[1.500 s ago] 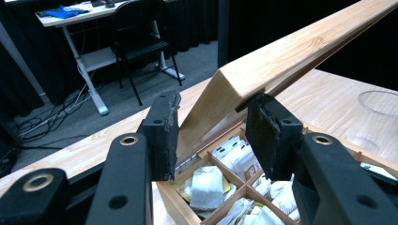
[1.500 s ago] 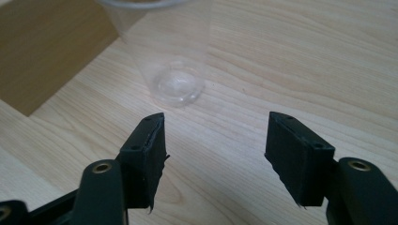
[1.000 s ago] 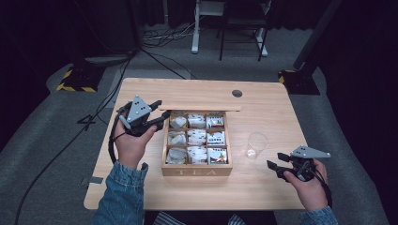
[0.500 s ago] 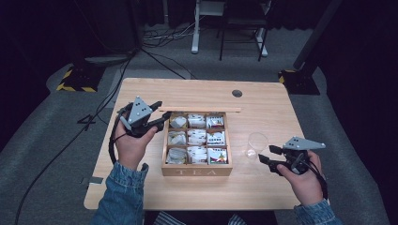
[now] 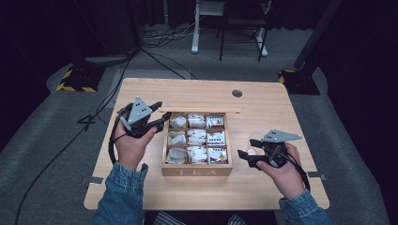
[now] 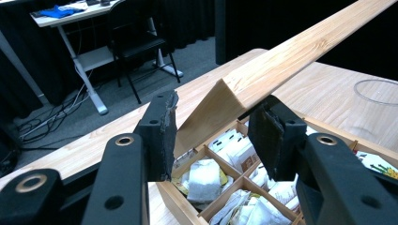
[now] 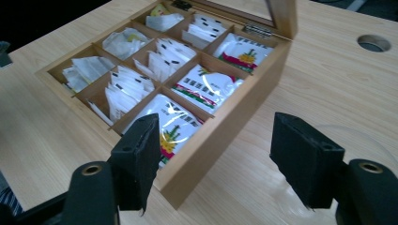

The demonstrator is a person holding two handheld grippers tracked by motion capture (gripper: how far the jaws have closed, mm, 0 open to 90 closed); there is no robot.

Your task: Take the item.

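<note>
A: We have the left gripper (image 6: 213, 133) clamped on the edge of the hinged lid (image 6: 291, 61) of the light wooden nine-compartment tea box (image 5: 197, 171), holding it raised. The box sits mid-table on the pale wooden table (image 5: 141, 187).

B: The right gripper (image 7: 220, 159) holds nothing; its jaws have just been opening, and nothing lies between them. It hangs just right of the box, in front of the clear glass tumbler (image 6: 378, 91).

A: Risks, as we judge them: the grip sits near the lid's corner, so a slip would drop the lid onto the right gripper reaching in. A careless swing could also knock the tumbler.

B: The right gripper view gives us the foil tea sachets (image 7: 206, 86) with green-and-red print in the near column. The high view gives us both hands and the box's place.

A: The left gripper view alone shows pad contact on the lid.
</note>
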